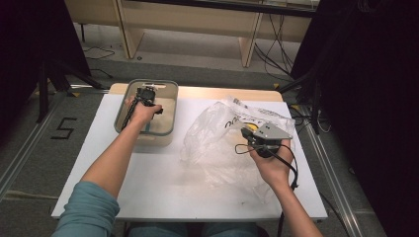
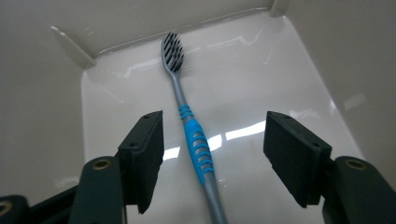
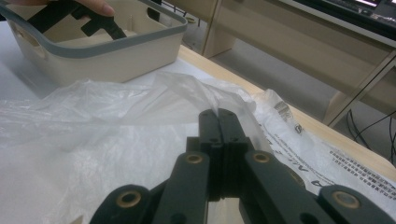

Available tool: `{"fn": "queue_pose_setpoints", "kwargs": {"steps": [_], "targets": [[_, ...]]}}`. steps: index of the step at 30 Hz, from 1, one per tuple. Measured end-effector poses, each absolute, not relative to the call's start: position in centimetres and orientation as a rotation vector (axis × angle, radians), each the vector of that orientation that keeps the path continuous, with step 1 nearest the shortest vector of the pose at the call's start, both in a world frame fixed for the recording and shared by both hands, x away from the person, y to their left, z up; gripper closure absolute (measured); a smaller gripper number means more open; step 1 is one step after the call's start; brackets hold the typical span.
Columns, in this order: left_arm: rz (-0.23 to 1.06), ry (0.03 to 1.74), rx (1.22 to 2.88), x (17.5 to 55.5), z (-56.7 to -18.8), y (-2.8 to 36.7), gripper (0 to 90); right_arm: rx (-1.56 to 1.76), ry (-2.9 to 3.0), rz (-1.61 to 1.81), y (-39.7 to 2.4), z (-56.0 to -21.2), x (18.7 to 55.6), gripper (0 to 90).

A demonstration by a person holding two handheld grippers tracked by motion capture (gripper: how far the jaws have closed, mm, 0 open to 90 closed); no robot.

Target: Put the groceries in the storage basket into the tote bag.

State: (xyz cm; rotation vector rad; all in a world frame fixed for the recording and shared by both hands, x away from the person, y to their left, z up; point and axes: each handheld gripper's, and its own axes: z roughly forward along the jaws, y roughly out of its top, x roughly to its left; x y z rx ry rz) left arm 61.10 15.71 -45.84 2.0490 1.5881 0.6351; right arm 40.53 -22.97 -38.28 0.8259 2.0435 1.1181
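Note:
A toothbrush (image 2: pixel 196 144) with a grey stem, blue grip and dark bristles lies flat on the floor of a beige bin (image 1: pixel 121 106) with a grey rim. My left gripper (image 2: pixel 215 133) reaches down into that bin (image 2: pixel 289 74), open, with the toothbrush between its jaws and neither pad pressing on it. From above, the left gripper (image 1: pixel 146 94) sits at the bin's far end. My right gripper (image 3: pixel 218 114) is shut on a fold of a clear plastic bag (image 3: pixel 93 140). The crumpled bag (image 1: pixel 212 133) lies right of the bin, with the right gripper (image 1: pixel 249 132) at its right side.
The bin and bag rest on a white table top (image 1: pixel 163 192) with a wooden strip along its far edge. Black curtains stand on both sides, and cables (image 1: pixel 276 54) run across the floor beyond. The bin's near wall (image 3: pixel 116 51) rises just behind the bag.

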Motion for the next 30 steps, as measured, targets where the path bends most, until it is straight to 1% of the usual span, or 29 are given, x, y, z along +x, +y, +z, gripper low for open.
{"fn": "queue_pose_setpoints", "kwargs": {"steps": [13, 30], "targets": [[0.531, 1.66, 2.025, 61.2, -46.8, 16.2, 46.4, 0.821, 2.048, 1.117, -22.9, -38.4, 40.6, 90.0], [0.505, 1.682, 2.018, 61.3, -47.1, 16.4, 51.4, 0.817, 2.05, 1.115, -22.8, -38.4, 40.6, 90.0]]}}
